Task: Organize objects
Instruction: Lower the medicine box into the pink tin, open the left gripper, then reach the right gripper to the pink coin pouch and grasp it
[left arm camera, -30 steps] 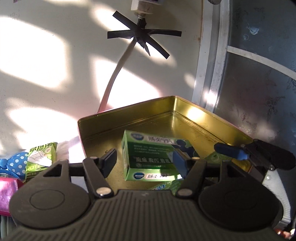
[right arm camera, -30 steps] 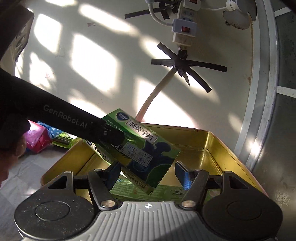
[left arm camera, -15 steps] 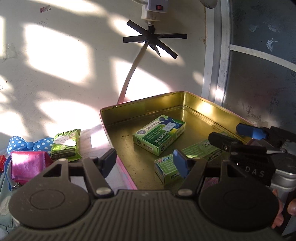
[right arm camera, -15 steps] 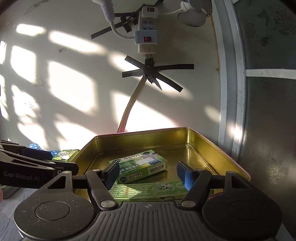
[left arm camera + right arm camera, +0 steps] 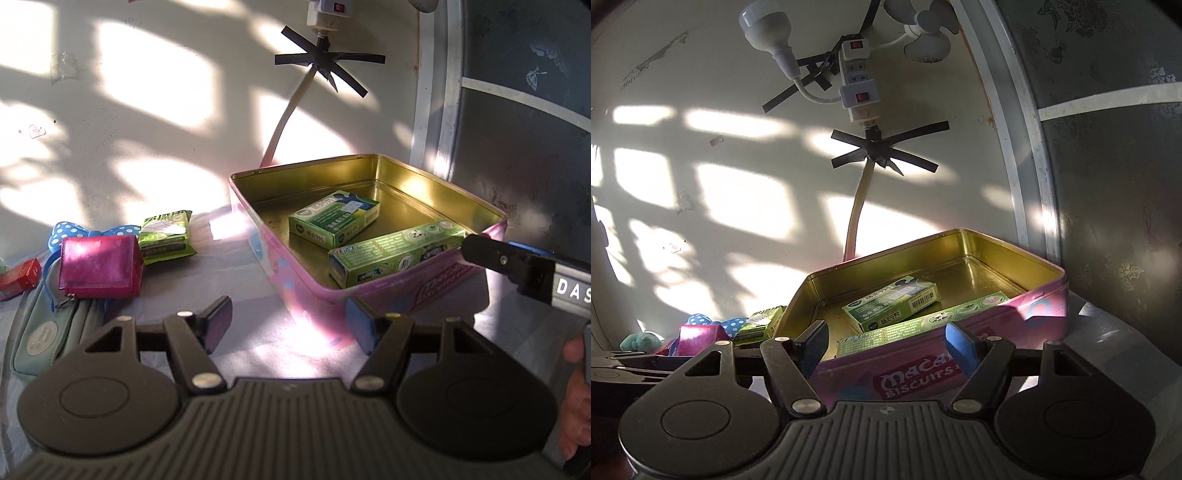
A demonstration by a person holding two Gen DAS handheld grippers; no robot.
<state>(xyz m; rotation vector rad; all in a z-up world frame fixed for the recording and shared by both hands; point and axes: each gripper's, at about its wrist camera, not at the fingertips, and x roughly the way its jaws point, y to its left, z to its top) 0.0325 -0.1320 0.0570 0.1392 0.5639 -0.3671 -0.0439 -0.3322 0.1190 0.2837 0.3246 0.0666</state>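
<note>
Risks, left to right. The loose items sit crowded on the cloth at the left: a red box [image 5: 18, 277] at the frame edge, a grey-green zip pouch [image 5: 44, 332], a magenta purse [image 5: 99, 266] lying partly on it, a blue polka-dot bow [image 5: 74, 230] behind, and a green tissue pack [image 5: 166, 236] just beside the purse. My judgement: going for the purse may drag the pouch or nudge the tissue pack, since they touch or nearly touch. The tissue pack looks soft and could slip from flat pads if I pinch only a corner.

The pink biscuit tin [image 5: 306, 295] stands to the right, near the wall, open-topped. Inside it a green medicine box [image 5: 334, 218] lies flat toward the back and a long green toothpaste box [image 5: 397, 254] lies along the near wall, the two near each other; whether they touch I cannot tell. Free floor remains at the back and left. A further item dropped carelessly could land across these boxes or catch on the rim, and the tin might slide on the cloth if I bump its wall.

Left gripper [image 5: 288, 325]: jaws apart, nothing between the pads, touching nothing; it hovers above the cloth in front of the tin's near corner.

Right gripper [image 5: 886, 343]: jaws likewise apart and empty, in front of the tin's lettered wall, apart from it. The two grippers are close; a collision is possible if both reach left together.
</note>
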